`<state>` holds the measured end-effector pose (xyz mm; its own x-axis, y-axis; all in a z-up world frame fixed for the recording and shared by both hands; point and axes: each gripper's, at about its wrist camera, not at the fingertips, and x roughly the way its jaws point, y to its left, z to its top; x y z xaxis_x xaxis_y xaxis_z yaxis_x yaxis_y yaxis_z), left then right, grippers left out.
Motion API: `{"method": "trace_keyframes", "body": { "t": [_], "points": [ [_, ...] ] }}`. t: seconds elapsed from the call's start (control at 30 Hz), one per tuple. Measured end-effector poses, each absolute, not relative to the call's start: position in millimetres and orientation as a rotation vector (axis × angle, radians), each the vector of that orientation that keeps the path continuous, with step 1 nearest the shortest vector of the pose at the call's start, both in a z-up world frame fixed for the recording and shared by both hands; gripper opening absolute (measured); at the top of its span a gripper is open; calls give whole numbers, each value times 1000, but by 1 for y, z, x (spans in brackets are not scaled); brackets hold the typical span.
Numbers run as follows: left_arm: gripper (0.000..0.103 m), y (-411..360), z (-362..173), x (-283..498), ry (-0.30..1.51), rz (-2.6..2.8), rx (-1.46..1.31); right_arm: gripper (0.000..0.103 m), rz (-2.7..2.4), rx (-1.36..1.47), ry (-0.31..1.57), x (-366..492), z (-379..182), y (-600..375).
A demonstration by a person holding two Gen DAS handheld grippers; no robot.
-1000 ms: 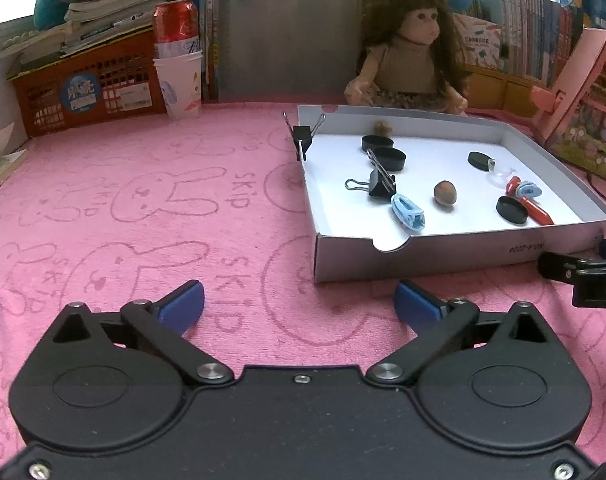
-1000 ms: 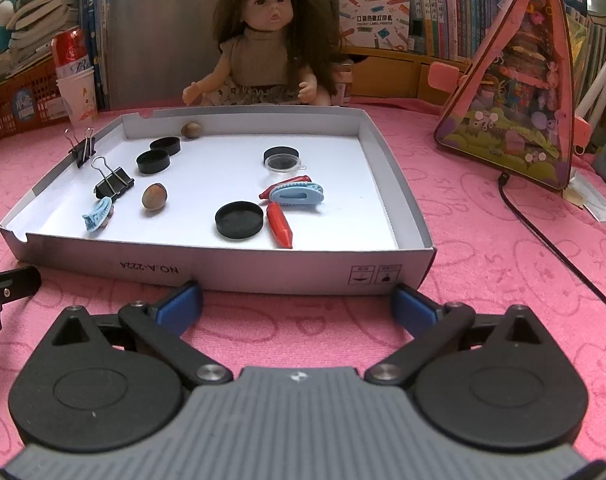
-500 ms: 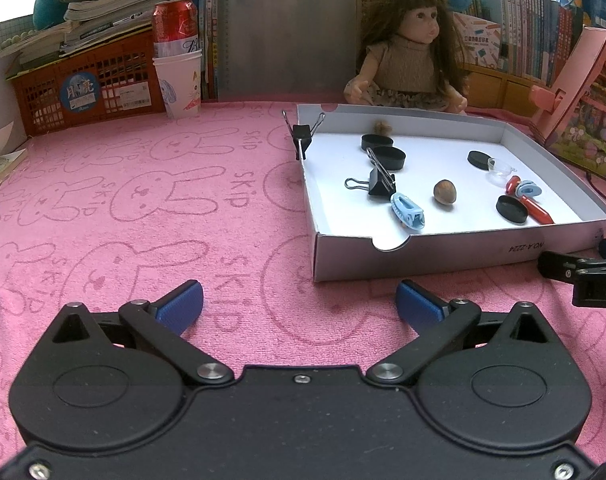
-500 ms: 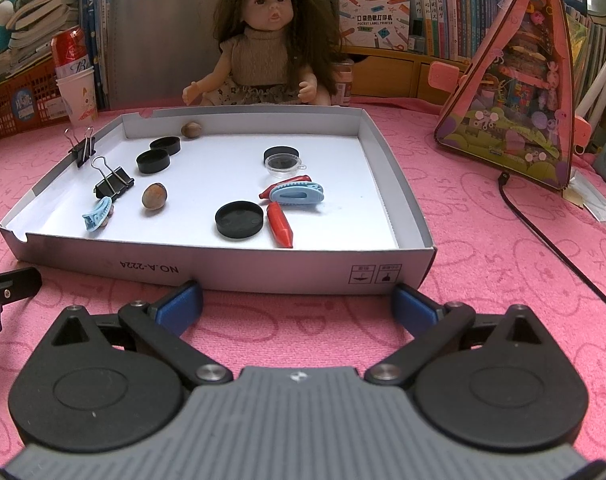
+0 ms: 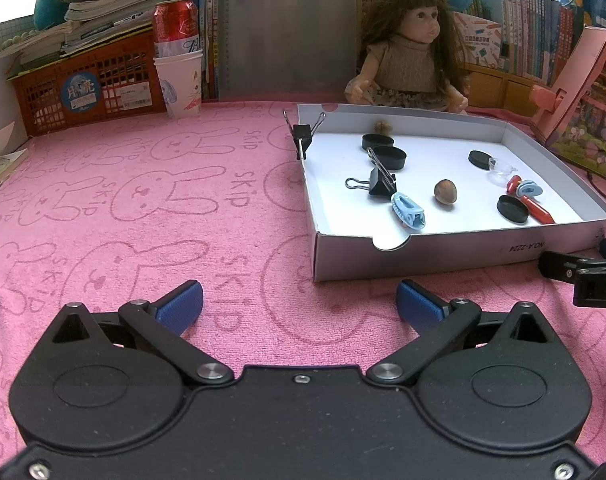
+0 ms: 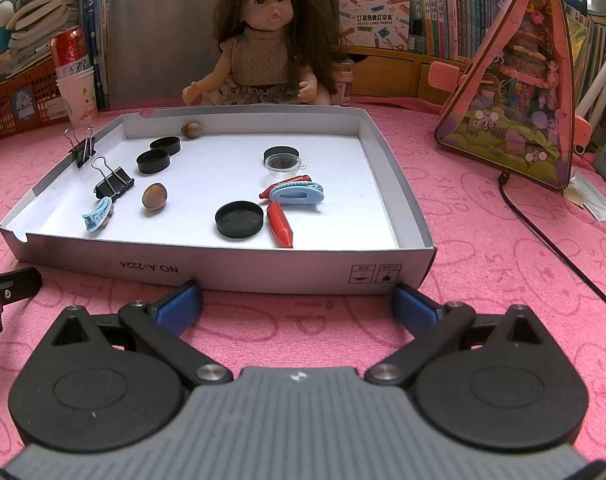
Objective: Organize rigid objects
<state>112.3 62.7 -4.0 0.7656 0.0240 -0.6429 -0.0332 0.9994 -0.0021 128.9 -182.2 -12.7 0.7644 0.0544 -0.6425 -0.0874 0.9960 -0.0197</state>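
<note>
Right now I hold both grippers low over the pink cloth (image 5: 143,200), each spread wide and empty: the left gripper (image 5: 299,306) near the white tray's (image 6: 263,268) left corner, the right gripper (image 6: 297,302) just before its near wall. Inside the tray lie black caps (image 6: 239,219), binder clips (image 6: 113,184), blue hair clips (image 6: 299,194), nuts (image 6: 154,196) and a red crayon (image 6: 280,230).

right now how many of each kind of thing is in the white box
black caps: 4
binder clips: 2, one clipped on the box wall
blue hair clips: 2
red crayons: 2
nuts: 2
clear lid: 1
total: 13
</note>
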Motion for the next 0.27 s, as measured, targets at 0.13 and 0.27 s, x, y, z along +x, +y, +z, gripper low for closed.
{"method": "trace_keyframes", "body": {
  "t": [0.13,0.27],
  "points": [
    [103,63,-4,113,698,33,-13,103,77,-49,696,129,-13,-182],
    [103,63,-4,112,698,32,-14,103,77,-49,697,129,-13,-182]
  ]
}}
